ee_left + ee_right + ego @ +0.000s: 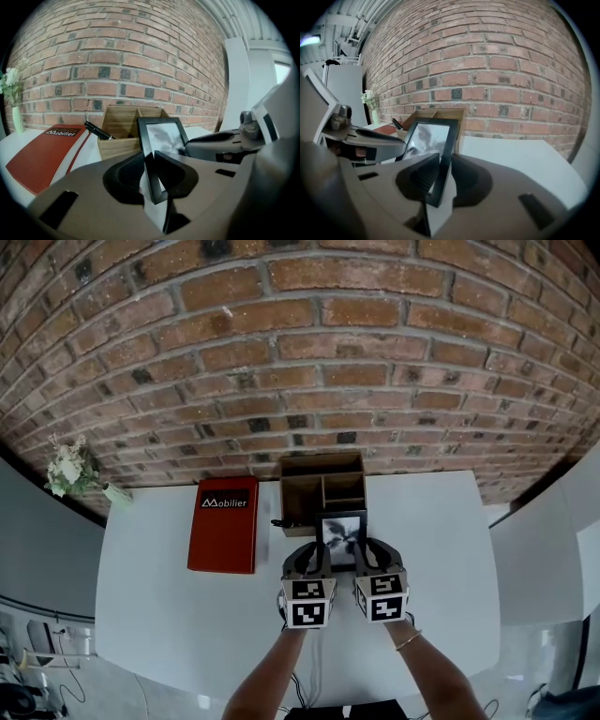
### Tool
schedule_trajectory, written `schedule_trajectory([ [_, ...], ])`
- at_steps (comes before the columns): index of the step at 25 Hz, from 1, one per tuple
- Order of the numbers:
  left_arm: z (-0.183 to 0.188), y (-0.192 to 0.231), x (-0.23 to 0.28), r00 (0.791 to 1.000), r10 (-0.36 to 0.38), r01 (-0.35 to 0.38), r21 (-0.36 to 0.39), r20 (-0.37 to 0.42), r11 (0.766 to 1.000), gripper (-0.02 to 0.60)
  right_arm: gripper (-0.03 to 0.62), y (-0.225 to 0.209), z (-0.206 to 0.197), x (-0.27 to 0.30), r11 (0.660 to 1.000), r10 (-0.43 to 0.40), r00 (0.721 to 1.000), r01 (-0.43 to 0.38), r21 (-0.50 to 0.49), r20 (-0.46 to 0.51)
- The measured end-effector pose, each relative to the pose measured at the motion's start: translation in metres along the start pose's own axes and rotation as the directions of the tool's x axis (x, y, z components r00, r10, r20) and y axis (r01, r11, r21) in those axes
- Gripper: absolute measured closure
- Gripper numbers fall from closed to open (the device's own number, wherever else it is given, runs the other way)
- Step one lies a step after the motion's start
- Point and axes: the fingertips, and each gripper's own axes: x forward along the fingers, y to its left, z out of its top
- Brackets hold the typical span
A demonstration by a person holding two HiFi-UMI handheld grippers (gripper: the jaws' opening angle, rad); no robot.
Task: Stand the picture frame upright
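Step in hand: tilting the frame up, both grippers engaged.
At the centre of the head view I hold the picture frame (341,536). The left gripper (151,174) clamps its left edge and the right gripper (438,177) its right. Next, I judge: seat its bottom edge, then release.

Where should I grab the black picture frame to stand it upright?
Grip the black rectangular picture frame by its thin side rails near the lower corners, from the near side, as the left gripper and right gripper do: flat rails fit the jaws.
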Motion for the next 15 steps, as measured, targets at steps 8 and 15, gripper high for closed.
schedule_trajectory([
  [8,-0.001,0.0006,0.0024,1.0,-0.002,0.002,-0.022,-0.005,1.0,0.511,0.513,-0.0008,0.0016,0.0011,1.0,0.026,1.0,-0.026,0.008,0.007],
  [15,0.001,0.0015,0.0008,1.0,-0.001,0.001,-0.049,0.007,0.999,0.491,0.511,-0.0013,0.0034,0.0004,0.999,0.043,0.999,-0.044,0.026,0.017],
])
